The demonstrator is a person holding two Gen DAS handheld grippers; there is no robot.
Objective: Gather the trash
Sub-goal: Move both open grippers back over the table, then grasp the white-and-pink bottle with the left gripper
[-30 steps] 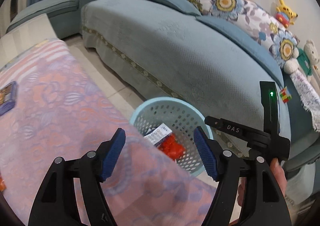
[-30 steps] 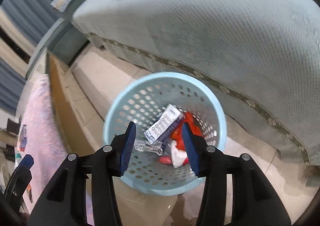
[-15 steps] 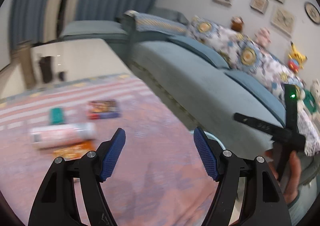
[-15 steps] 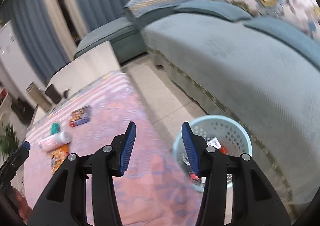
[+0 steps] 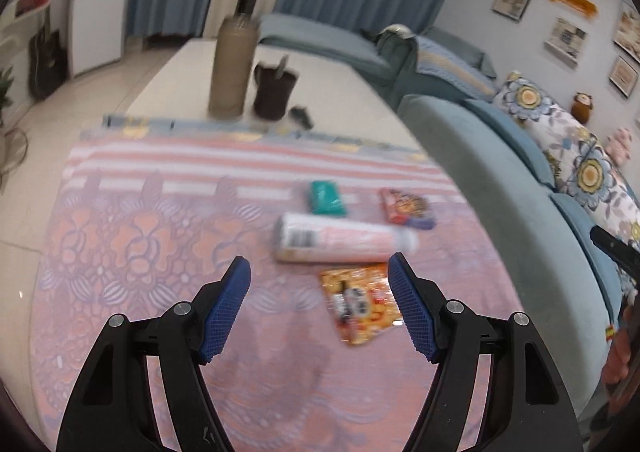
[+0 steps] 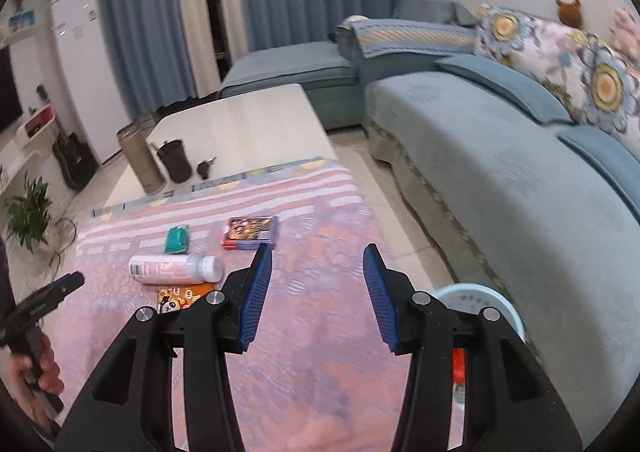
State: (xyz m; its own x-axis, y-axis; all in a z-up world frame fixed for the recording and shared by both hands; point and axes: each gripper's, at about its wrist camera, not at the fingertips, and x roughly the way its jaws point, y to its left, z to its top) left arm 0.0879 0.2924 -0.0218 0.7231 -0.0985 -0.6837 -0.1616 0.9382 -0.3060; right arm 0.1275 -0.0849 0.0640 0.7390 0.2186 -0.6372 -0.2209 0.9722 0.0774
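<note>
Item one: the long teal fabric sofa (image 6: pixel 500 156), running along my right; it only bounds the work area.

Item two: the low white desk (image 5: pixel 320 92) under a pink patterned cloth (image 5: pixel 160 252). The cloth marks the zone where the trash lies, all of it grouped toward the sofa side, near each other and within my reach.

Item three: the pale blue perforated plastic basket (image 6: pixel 480 298) on the floor between desk and sofa, set close beside the desk, I judge, so drops are short. Something red shows inside it.

Item four: the white and pink plastic bottle (image 5: pixel 344 240), lying on its side on the cloth.

Item five: the orange printed snack wrapper (image 5: pixel 360 302), flat, its far edge just by the bottle, nearest to my left fingers.

Item six: the red and blue flat packet (image 5: pixel 408 208) and the crumpled teal packet (image 5: pixel 326 198), beyond the bottle.

Item seven: my left gripper (image 5: pixel 320 272), fingers wide apart, empty, above the cloth and facing the wrapper and bottle.

Item eight: my right gripper (image 6: pixel 318 266), fingers apart by a narrower gap, having just been closing, nothing between them, touching nothing.
</note>
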